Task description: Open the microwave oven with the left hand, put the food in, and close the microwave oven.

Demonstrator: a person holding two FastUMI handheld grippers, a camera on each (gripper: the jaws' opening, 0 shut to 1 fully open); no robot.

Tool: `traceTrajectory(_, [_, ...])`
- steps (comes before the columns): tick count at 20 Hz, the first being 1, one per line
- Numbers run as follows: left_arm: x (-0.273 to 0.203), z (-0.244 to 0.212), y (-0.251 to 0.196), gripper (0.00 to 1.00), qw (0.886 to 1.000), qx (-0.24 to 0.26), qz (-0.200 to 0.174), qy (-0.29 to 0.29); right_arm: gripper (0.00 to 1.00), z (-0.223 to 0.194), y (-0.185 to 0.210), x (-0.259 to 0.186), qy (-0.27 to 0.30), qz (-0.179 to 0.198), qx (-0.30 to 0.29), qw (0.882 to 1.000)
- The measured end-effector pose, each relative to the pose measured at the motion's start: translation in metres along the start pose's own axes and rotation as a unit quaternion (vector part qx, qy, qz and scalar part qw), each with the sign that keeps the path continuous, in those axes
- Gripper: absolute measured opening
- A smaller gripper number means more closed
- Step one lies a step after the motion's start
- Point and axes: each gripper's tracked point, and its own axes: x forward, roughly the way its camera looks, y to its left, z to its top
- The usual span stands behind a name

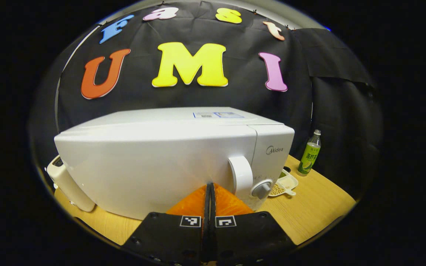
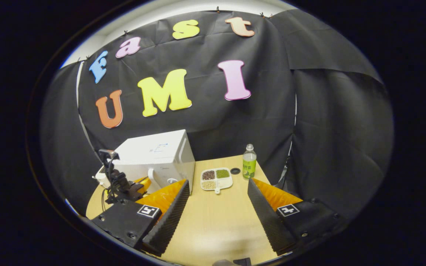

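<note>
On the bench (image 2: pixel 213 221), left side, sits the white microwave oven (image 1: pixel 154 162), door closed. Left gripper (image 1: pixel 210 192) is just before its handle (image 1: pixel 241 173), fingers together. Divided food tray (image 2: pixel 216 178) lies beside the oven; green bottle (image 2: pixel 249 162) further right. Right gripper (image 2: pixel 217 201) hangs over bare bench, fingers wide apart.

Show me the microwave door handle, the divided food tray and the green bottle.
microwave door handle (image 1: pixel 242 173), left gripper view, middle of the white curved grip.
divided food tray (image 2: pixel 228 183), right gripper view, pale bare compartment at its near right.
green bottle (image 2: pixel 249 166), right gripper view, on the label.
</note>
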Motion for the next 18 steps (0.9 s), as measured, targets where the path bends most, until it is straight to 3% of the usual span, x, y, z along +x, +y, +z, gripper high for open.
traceTrajectory(3, [-0.002,-0.003,-0.002,0.0,1.0,0.009,0.001,0.008,1.0,0.0,0.008,-0.005,-0.004,0.0,-0.006,1.0])
traceTrajectory(4, [-0.007,0.0,-0.003,0.1,1.0,0.008,-0.003,0.004,0.92,0.0,0.01,-0.007,-0.005,0.0,-0.008,1.0])
traceTrajectory(5, [-0.012,0.003,-0.002,0.0,1.0,0.01,-0.003,-0.001,1.0,0.0,0.012,-0.009,-0.007,0.0,-0.009,1.0])
traceTrajectory(8, [-0.034,0.007,-0.005,0.01,1.0,0.013,-0.016,-0.007,1.0,-0.002,0.018,-0.015,-0.014,-0.002,-0.021,1.0])
traceTrajectory(9, [-0.044,0.009,-0.007,0.07,0.999,0.016,-0.026,-0.008,0.92,-0.004,0.021,-0.018,-0.014,-0.002,-0.024,1.0])
traceTrajectory(11, [-0.058,0.011,0.0,0.65,0.999,0.03,-0.01,-0.011,0.92,-0.007,0.026,-0.023,-0.014,0.0,-0.028,1.0])
traceTrajectory(12, [-0.064,0.012,0.003,0.94,0.999,0.035,-0.008,-0.009,1.0,-0.008,0.028,-0.025,-0.017,-0.001,-0.032,0.999])
traceTrajectory(15, [-0.097,0.028,0.007,0.95,0.999,0.028,-0.005,-0.022,1.0,-0.012,0.035,-0.033,-0.025,-0.003,-0.044,0.999])
traceTrajectory(16, [-0.111,0.034,0.008,0.95,0.999,0.025,-0.001,-0.029,0.92,-0.014,0.038,-0.035,-0.028,-0.002,-0.046,0.999])
traceTrajectory(18, [-0.138,0.046,0.013,0.95,0.999,0.032,0.009,-0.039,0.92,-0.019,0.046,-0.04,-0.031,0.0,-0.05,0.998])
